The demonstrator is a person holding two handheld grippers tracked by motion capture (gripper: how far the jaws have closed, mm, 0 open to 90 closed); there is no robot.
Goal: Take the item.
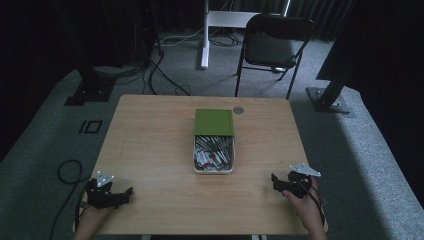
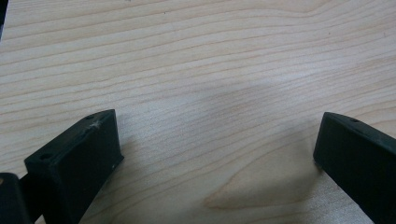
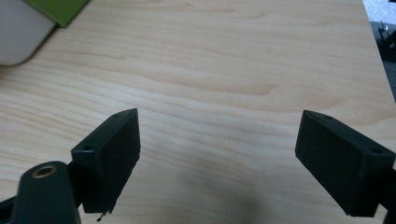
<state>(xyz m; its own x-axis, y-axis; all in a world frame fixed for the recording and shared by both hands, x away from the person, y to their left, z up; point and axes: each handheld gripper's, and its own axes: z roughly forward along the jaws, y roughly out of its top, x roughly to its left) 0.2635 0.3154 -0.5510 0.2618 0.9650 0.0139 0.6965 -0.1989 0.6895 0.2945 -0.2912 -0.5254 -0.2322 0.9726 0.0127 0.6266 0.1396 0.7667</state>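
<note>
Box (image 1: 213, 160) of small packets sits mid-table, its green lid (image 1: 214, 122) slid back and half off. Your left gripper (image 1: 120, 195) and right gripper (image 1: 276, 182) rest near the table's (image 1: 150, 145) front corners, jaws wide and empty. You look poised to start; next, reach inward toward the box.

Pale wood, green lid, black claws

The counter (image 1: 150, 150) shows light wavy wood grain; the white box (image 1: 213, 170) carries a green lid (image 1: 214, 122) (silvery, red-flecked contents inside); the left claw (image 1: 126, 193) and right claw (image 1: 275, 181) are black, the floor (image 1: 45, 130) grey carpet.
</note>
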